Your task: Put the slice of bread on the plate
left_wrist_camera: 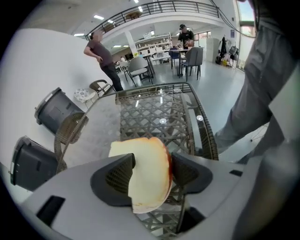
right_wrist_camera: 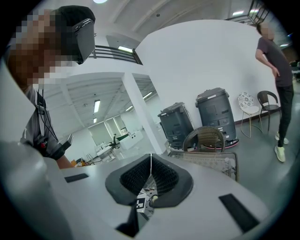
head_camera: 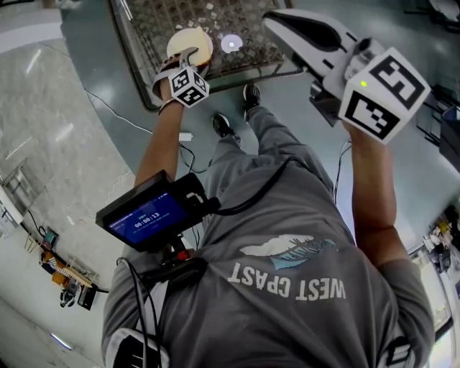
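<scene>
The slice of bread (left_wrist_camera: 147, 176), pale with a brown crust, stands on edge between the jaws of my left gripper (left_wrist_camera: 152, 174). The jaws stand wide around it, and the slice leans by the left pad (left_wrist_camera: 117, 176). In the head view the left gripper (head_camera: 188, 56) points down over the bread (head_camera: 190, 39) on the wicker-framed glass table (head_camera: 147, 90). I cannot make out a plate under it. My right gripper (head_camera: 267, 18) is held high to the right, away from the table. Its pads (right_wrist_camera: 161, 176) meet with nothing between them.
A small white disc (head_camera: 231, 43) lies on the glass to the right of the bread. Beyond the table's far end stand grey bins (left_wrist_camera: 56, 110), a wicker chair (left_wrist_camera: 70, 133) and a person (left_wrist_camera: 105, 54). A screen (head_camera: 147, 215) hangs on my chest.
</scene>
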Demonstrator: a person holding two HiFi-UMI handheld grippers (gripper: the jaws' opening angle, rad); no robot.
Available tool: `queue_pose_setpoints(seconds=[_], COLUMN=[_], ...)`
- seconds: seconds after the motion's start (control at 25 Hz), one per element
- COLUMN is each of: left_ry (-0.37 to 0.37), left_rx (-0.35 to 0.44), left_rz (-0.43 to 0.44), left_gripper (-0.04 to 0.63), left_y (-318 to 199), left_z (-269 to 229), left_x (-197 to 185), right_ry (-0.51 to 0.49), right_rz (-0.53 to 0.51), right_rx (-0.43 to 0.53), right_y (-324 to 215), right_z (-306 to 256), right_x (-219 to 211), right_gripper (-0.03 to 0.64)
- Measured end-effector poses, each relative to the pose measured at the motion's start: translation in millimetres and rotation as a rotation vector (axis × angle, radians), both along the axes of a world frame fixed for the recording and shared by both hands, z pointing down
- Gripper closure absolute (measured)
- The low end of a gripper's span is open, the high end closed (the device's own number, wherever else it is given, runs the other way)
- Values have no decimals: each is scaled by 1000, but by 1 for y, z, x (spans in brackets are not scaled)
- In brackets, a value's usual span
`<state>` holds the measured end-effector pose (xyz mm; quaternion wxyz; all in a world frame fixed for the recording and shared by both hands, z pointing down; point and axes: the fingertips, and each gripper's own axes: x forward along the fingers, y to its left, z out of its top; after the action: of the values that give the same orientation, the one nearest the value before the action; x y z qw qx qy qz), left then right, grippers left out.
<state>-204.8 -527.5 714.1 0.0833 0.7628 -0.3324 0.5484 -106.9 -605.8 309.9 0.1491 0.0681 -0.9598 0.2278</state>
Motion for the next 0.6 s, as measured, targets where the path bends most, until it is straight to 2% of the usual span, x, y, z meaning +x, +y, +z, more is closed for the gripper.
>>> queue_pose_setpoints(seconds=[0.12,0.24,0.32,0.44,0.6], left_ry=[44,86,127,224,431], left_rx=[-88,-93,-41,82,284], left_rz=[-37,-90,-143,-260,-424], left_gripper=[317,304,305,305,307], left_y=[10,19,19,3,-27], left_z=[5,-1,-14,-50,-126], left_x=[-4,-17,-25,-32,-35], right_ry=[-2,-3,-5,-15,-43], right_rz=[-9,-15,-17,-15,-20], right_rx=[8,17,20,7,9], right_y=[3,15,26,31,32], right_z=[-5,-8,-7,0,3], right_x=[-6,-14,-18,-16,-11], right_gripper=[611,611,611,611,611])
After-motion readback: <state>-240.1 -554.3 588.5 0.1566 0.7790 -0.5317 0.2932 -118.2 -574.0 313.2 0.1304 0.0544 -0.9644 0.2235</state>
